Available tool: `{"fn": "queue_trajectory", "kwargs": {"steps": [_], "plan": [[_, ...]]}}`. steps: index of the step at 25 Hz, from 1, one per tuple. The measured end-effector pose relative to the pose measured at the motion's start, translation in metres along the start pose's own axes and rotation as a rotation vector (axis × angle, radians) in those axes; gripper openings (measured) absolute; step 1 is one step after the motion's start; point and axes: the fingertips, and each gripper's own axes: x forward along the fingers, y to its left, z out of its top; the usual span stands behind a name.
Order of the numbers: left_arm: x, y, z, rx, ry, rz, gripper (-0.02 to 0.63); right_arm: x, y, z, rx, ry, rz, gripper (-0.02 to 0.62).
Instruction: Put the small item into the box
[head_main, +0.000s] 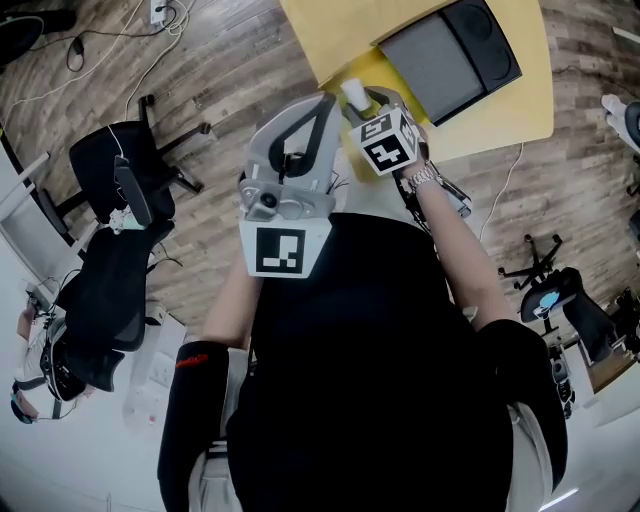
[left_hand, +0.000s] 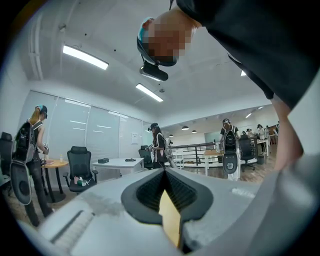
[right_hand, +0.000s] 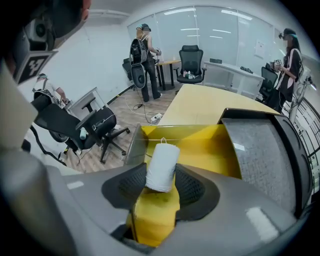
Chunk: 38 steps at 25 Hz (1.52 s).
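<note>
Small white roll (right_hand: 163, 157): clamped low on its sides between the 2 fingers (right_hand: 192, 187) of the right gripper (right_hand: 161, 175), upper end poking clear of the tips. Hangs by the near edge of the open box (right_hand: 210, 150), not yet inside.

Likely trouble, nearest first:
- Looks soft and round, so could squirm or roll out of the pads if tipped or squeezed unevenly.
- Could also cling to 1 pad on release and drop askew.
- Just beyond, if let go too early, would probably strike the box's near rim or the grey side panel (right_hand: 131, 145), then bounce onto the bench (right_hand: 200, 102) or down to the floor (head_main: 220, 60).
- Further right, grey lid (right_hand: 255, 155) lying open beside the yellow cavity. With a drift that way, the small white roll would end on the lid instead of in the box.
- No hold on the box itself, so could be shoved along the bench by a knock from the fingers.

Pose:
- Left gripper (left_hand: 164, 175) held close to the chest and pointing level into the room. Fingers together, with only a thin yellow sliver of unclear origin in the seam. Takes no part.
- Right forearm (head_main: 465, 250) stretched forward past it, wristwatch (head_main: 425, 178) showing.
- Right gripper angled down toward the box.
</note>
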Motion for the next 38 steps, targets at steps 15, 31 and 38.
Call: {"fn": "queue_trajectory", "kwargs": {"steps": [15,31,38], "plan": [[-0.005,0.002,0.001,0.007,-0.003,0.010,0.002,-0.002,0.001,0.003,0.058,-0.005,0.021,0.218],[-0.022,-0.010,0.020,0.039,-0.061,-0.111,0.002,-0.056,-0.003,0.020,0.174,-0.157,-0.107,0.179],[-0.028,-0.023,0.028,0.042,-0.091,-0.184,0.002,-0.106,-0.010,0.033,0.242,-0.303,-0.209,0.081]]}}
